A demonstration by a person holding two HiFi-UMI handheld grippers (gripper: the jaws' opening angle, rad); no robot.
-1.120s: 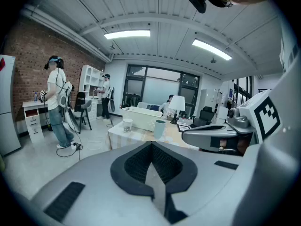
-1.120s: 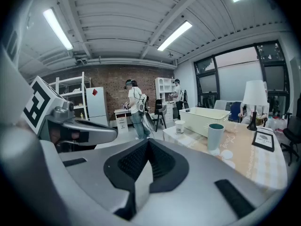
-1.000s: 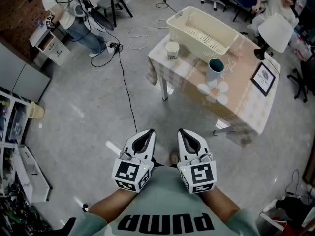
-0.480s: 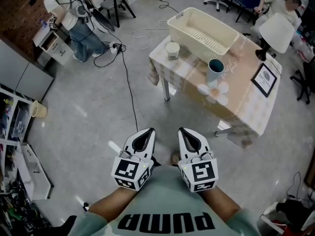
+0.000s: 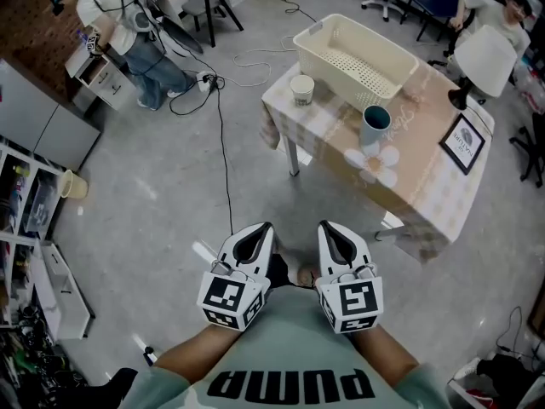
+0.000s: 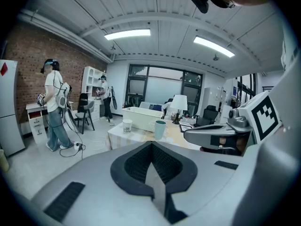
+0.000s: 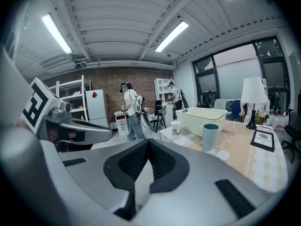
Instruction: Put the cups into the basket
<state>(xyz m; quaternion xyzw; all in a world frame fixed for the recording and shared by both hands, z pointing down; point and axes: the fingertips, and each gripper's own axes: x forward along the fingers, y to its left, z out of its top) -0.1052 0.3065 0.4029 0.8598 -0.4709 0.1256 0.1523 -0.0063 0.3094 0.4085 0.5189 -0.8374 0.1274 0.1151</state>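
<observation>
A cream basket (image 5: 362,58) stands at the far end of a small table (image 5: 409,177). A white paper cup (image 5: 301,89) sits by the basket's near-left corner, and a tall teal cup (image 5: 373,124) stands mid-table. The basket (image 6: 141,117), paper cup (image 6: 127,125) and teal cup (image 6: 160,129) also show in the left gripper view, and basket (image 7: 207,117), paper cup (image 7: 175,126) and teal cup (image 7: 209,136) in the right gripper view. My left gripper (image 5: 252,231) and right gripper (image 5: 329,229) are held close to my chest, well short of the table, both shut and empty.
A black cable (image 5: 223,135) trails over the grey floor left of the table. A white lamp (image 5: 481,58) and a framed picture (image 5: 462,141) stand at the table's right end. A person (image 5: 128,24) stands by a small desk at upper left. Shelving (image 5: 25,254) lines the left edge.
The table and floor have slid slightly right and down in the head view. Both grippers stay shut in front of my chest.
</observation>
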